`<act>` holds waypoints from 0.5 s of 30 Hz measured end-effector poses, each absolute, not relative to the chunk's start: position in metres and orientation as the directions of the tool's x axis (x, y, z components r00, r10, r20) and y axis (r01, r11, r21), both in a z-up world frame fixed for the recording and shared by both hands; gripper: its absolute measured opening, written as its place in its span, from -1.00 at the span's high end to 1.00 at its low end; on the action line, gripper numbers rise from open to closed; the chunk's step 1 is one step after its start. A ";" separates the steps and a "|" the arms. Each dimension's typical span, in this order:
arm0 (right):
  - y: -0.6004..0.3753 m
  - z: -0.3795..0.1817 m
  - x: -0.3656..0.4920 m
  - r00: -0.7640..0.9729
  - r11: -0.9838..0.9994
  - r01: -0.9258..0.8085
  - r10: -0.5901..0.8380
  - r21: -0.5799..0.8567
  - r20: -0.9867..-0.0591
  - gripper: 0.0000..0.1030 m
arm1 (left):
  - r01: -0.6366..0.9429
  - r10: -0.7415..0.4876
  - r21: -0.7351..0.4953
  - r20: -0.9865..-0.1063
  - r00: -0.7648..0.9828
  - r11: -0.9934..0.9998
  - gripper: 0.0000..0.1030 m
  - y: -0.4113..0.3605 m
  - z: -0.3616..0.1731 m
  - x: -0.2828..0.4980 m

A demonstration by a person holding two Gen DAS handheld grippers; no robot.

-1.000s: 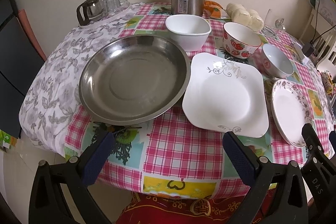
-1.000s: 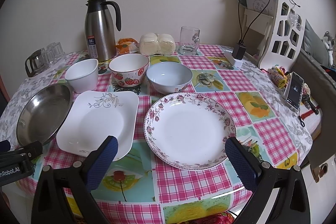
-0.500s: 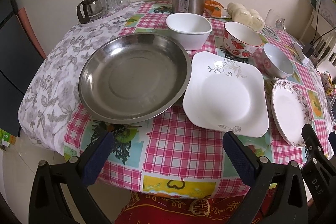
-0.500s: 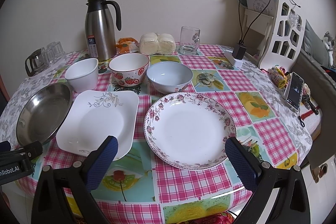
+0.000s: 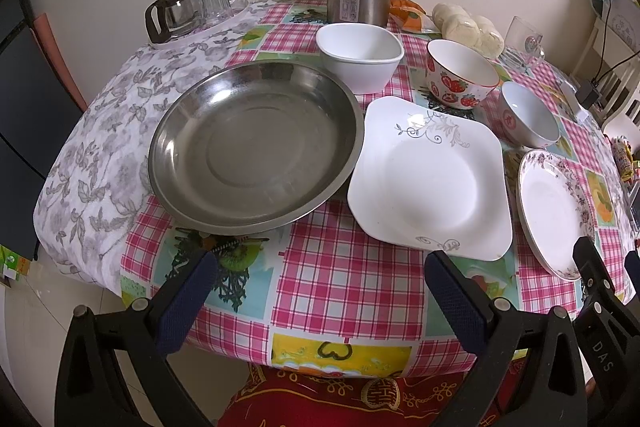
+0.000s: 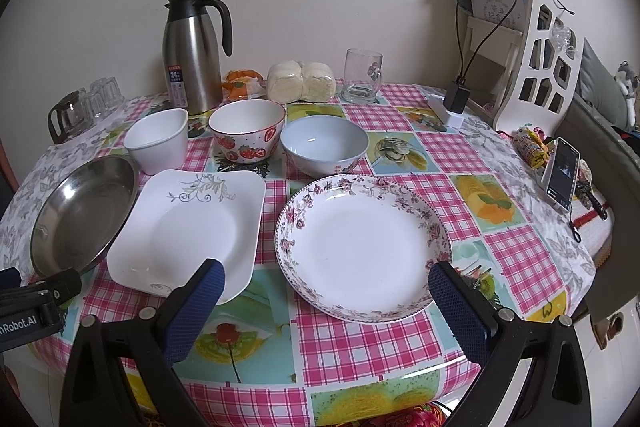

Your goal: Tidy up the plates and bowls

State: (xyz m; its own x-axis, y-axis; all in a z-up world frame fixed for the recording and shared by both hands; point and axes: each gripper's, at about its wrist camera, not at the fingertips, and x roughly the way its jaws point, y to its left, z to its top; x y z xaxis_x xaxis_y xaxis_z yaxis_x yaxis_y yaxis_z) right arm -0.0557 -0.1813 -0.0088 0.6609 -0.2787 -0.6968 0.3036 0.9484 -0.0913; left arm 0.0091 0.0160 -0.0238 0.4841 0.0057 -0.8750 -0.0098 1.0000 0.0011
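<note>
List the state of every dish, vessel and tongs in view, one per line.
Round steel pan: empty, upright.
Square white plate: empty, flat.
Round floral-rimmed plate: empty, flat.
Square white bowl: empty, upright.
Strawberry-patterned bowl: empty, upright.
Pale blue bowl: empty, upright.
Steel thermos jug: lid on.
Clear glass mug: empty, upright.
Left tongs: open, holding nothing.
Right tongs: open, holding nothing.

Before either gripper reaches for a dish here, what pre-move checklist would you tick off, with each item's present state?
1. Left gripper open, holding nothing: ok.
2. Right gripper open, holding nothing: ok.
3. Round floral-rimmed plate lies flat, nothing on it: ok.
4. Square white plate with grey scrollwork free of neighbours: not ok, its corner sits under the round steel pan rim.
5. White square bowl, strawberry-print bowl and pale blue bowl upright and empty: ok.
6. Plates dry: cannot tell.
</note>
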 end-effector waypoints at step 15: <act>-0.181 -0.009 -0.055 0.660 0.948 0.303 -0.280 -0.093 -0.697 -1.00 | -0.010 0.005 0.000 -0.875 0.483 1.000 -1.00 0.016 -0.024 0.009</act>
